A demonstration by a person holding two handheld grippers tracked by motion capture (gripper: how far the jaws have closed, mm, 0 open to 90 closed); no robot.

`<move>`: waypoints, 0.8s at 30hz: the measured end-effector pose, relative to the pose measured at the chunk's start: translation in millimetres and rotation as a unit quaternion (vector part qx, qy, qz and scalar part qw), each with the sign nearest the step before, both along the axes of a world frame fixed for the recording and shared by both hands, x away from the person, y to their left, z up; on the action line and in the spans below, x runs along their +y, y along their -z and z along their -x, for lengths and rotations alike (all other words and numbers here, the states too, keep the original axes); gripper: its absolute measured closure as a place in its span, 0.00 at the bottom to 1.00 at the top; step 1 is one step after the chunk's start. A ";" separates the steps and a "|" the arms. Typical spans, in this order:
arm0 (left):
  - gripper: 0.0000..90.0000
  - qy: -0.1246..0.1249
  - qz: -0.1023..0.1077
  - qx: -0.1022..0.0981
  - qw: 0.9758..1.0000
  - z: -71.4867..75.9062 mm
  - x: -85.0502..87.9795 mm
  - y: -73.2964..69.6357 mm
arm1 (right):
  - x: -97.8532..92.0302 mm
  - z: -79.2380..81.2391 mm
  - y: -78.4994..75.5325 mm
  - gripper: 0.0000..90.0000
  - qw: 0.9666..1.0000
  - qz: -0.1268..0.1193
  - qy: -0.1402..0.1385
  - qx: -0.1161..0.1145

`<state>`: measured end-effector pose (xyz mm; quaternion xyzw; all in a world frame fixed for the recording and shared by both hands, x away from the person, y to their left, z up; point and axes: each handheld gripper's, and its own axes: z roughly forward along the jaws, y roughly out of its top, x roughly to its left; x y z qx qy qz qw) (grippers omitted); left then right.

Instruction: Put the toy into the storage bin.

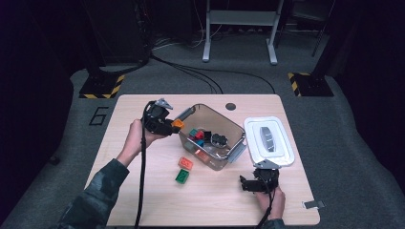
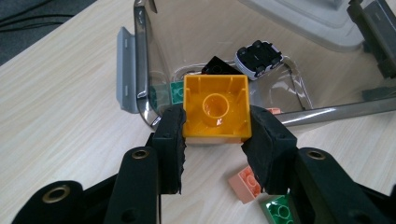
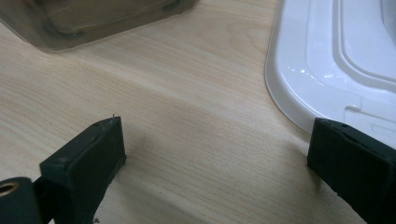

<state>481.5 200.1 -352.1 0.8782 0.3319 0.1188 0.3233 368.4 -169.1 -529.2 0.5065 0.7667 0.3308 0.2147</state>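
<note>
My left gripper (image 1: pixel 173 126) (image 2: pixel 215 140) is shut on an orange brick (image 1: pixel 177 124) (image 2: pixel 215 108), holding it just outside the left wall of the clear plastic box (image 1: pixel 232 151) (image 2: pixel 140 70). Inside the box lie several bricks and a small black-and-white toy car (image 1: pixel 219 139) (image 2: pixel 258 58). A salmon brick (image 1: pixel 186 163) (image 2: pixel 245 182) and a green brick (image 1: pixel 182 176) (image 2: pixel 279 211) lie on the table in front of the box. My right gripper (image 1: pixel 244 184) (image 3: pixel 215 154) rests open near the front right, with bare table between its jaws.
The white box lid (image 1: pixel 268 141) (image 3: pixel 336 60) lies flat to the right of the box, just beyond the right gripper. The wooden table (image 1: pixel 143 191) has a round cable hole (image 1: pixel 230 106) at its back. A small grey clip (image 1: pixel 314 205) lies near the front right corner.
</note>
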 end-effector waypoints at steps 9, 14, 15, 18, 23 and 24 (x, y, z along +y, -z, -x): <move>0.65 0.007 -0.028 0.014 0.999 -12.5 -18.0 6.9 | -0.1 0.0 -0.1 0.03 1.000 -0.001 0.000 0.001; 0.65 0.008 -0.039 0.023 0.999 -15.7 -23.8 10.0 | -0.2 0.0 -0.1 0.04 1.000 0.000 0.000 0.001; 0.65 0.009 -0.042 0.024 0.999 -16.0 -24.3 10.1 | -0.1 0.0 0.0 0.03 1.000 -0.001 0.000 0.001; 0.65 0.011 -0.049 0.032 0.998 -17.0 -25.6 10.2 | -0.1 0.0 -0.1 0.03 1.000 -0.001 0.000 0.001; 0.65 0.011 -0.057 0.037 0.998 -17.7 -27.3 11.6 | -0.1 0.0 0.0 0.03 1.000 -0.001 0.000 0.001; 0.65 0.012 -0.058 0.040 0.997 -18.2 -27.6 11.9 | -0.1 0.0 -0.1 0.03 1.000 -0.001 0.000 0.001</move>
